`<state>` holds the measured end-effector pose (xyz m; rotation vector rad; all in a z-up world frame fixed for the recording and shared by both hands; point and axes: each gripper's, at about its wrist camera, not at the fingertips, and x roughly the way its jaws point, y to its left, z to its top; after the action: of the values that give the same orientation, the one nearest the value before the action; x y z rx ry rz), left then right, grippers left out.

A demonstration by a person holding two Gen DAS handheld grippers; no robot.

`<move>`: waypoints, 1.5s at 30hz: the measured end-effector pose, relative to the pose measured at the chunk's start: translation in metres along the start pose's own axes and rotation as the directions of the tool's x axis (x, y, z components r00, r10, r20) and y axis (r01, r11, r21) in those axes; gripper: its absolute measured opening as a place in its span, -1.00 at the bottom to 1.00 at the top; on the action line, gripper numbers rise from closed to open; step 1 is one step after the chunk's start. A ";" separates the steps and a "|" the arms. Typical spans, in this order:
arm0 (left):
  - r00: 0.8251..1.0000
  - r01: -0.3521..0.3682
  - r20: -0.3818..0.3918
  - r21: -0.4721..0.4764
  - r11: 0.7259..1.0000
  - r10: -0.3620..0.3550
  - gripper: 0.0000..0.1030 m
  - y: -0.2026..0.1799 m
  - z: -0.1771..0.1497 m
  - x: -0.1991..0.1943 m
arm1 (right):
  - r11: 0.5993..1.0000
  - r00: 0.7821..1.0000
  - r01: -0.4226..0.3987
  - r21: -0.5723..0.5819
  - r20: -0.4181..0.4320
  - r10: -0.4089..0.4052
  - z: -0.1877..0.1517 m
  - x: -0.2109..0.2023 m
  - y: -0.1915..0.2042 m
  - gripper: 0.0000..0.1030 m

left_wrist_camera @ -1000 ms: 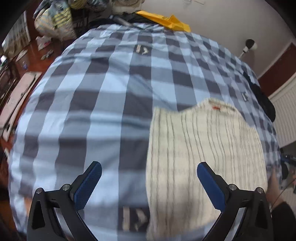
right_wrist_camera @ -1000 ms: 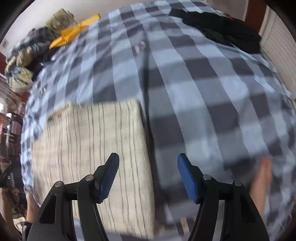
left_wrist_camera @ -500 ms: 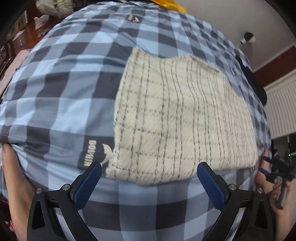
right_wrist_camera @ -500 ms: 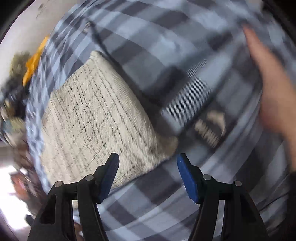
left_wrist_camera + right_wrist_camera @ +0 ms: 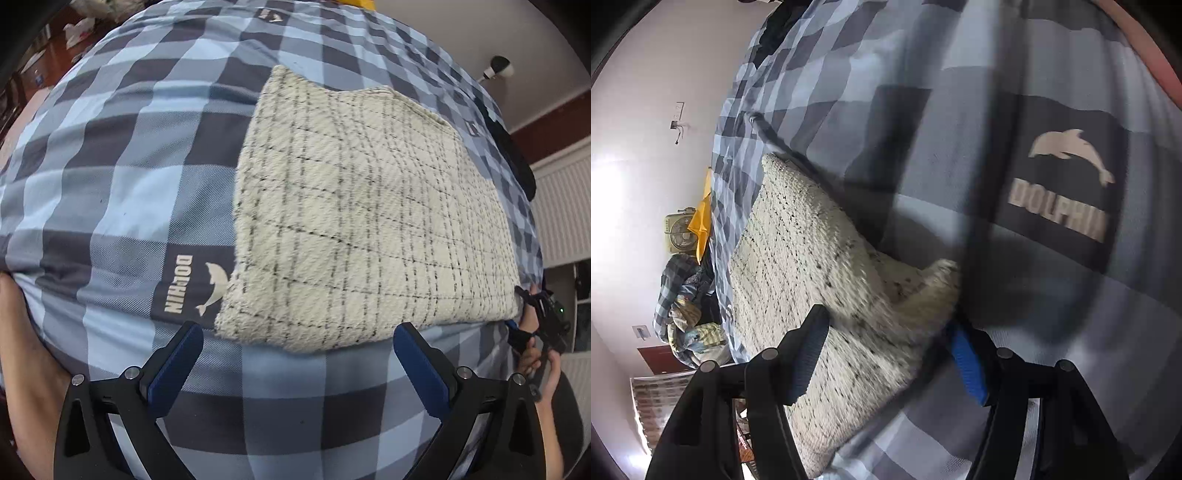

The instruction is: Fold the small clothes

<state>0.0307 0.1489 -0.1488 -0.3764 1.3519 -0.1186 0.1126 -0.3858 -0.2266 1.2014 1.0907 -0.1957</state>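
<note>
A cream knitted garment (image 5: pixel 354 221) with thin dark check lines lies folded flat on the blue and grey checked bed cover (image 5: pixel 122 192). My left gripper (image 5: pixel 297 345) hovers open over the garment's near edge, its blue pads wide apart and nothing between them. In the left wrist view my right gripper (image 5: pixel 541 314) shows at the garment's near right corner, held by a hand. In the right wrist view the right gripper (image 5: pixel 886 336) is rolled sideways and open. The garment's corner (image 5: pixel 923 291) lies between its jaws, and the pads do not press on it.
Dark clothing (image 5: pixel 517 162) lies at the bed's far right edge. A yellow item (image 5: pixel 701 218), a small fan (image 5: pixel 677 232) and a heap of clothes (image 5: pixel 683 314) sit beyond the bed's far end. A radiator (image 5: pixel 561 206) stands right of the bed. A person's arm (image 5: pixel 26 350) is at the near left.
Both grippers came down toward the garment's near edge. The right gripper rolled sideways and its open jaws now straddle the garment's corner. The left gripper now sits over the near edge.
</note>
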 end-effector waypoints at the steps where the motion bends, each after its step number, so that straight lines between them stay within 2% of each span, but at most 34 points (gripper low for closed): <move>1: 1.000 -0.001 0.000 -0.009 1.000 0.001 1.00 0.003 0.000 0.000 | 1.000 1.000 -0.005 -0.006 0.010 0.005 0.002 0.001 0.007 0.20; 3: 1.000 0.001 -0.001 -0.030 1.000 -0.001 1.00 0.008 0.000 0.000 | 0.999 0.999 -0.004 -0.032 0.038 0.005 0.000 -0.005 0.016 0.09; 5: 1.000 0.007 0.000 -0.044 0.999 -0.007 1.00 0.011 0.002 -0.001 | 0.997 0.997 0.024 -0.073 0.071 -0.019 -0.005 -0.007 0.025 -0.56; 6: 1.000 0.005 0.004 -0.048 0.999 -0.005 1.00 0.012 0.003 -0.002 | 0.995 0.996 0.049 -0.090 0.084 -0.041 -0.007 -0.009 0.027 -0.60; 10: 1.000 -0.006 0.021 -0.041 0.999 0.007 1.00 0.012 0.004 -0.007 | 0.997 0.993 0.027 -0.074 0.121 -0.018 -0.013 -0.019 0.024 -0.66; 15: 0.999 -0.005 0.038 -0.007 1.000 0.005 1.00 0.007 0.004 -0.014 | 1.000 0.993 -0.027 0.014 0.111 0.026 -0.014 -0.027 0.007 -0.71; 24: 0.998 -0.024 0.055 0.060 0.998 0.021 1.00 -0.002 0.003 -0.023 | 0.996 0.989 -0.072 -0.054 0.127 0.079 -0.022 -0.048 0.038 -0.79; 29: 0.997 -0.023 0.080 0.077 0.997 0.017 1.00 0.001 0.005 -0.033 | 0.994 0.985 -0.109 -0.001 0.136 0.108 -0.014 -0.060 0.036 -0.79; 32: 0.997 -0.019 0.081 0.069 0.997 0.013 1.00 0.008 0.007 -0.035 | 0.997 0.985 -0.078 -0.022 0.155 0.080 -0.016 -0.067 0.036 -0.80; 36: 0.997 -0.007 0.083 0.048 0.999 0.003 1.00 0.015 0.011 -0.037 | 0.996 0.985 -0.085 0.036 0.152 0.078 -0.021 -0.070 0.024 -0.79; 40: 0.995 0.001 0.095 0.032 0.999 -0.004 1.00 0.019 0.014 -0.041 | 0.998 0.981 -0.042 -0.056 0.188 0.052 -0.025 -0.071 0.052 -0.80; 42: 0.994 -0.003 0.105 0.022 1.000 0.001 1.00 0.021 0.016 -0.043 | 0.991 0.974 -0.029 -0.128 0.219 0.057 -0.032 -0.073 0.078 -0.80; 45: 0.992 -0.031 0.124 0.015 0.999 0.029 1.00 0.022 0.020 -0.048 | 0.961 0.964 -0.009 -0.277 0.251 0.082 -0.054 -0.070 0.135 -0.80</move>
<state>0.0364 0.1876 -0.1082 -0.3442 1.2327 -0.0804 0.1329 -0.3146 -0.0836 0.9215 0.8276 -0.1560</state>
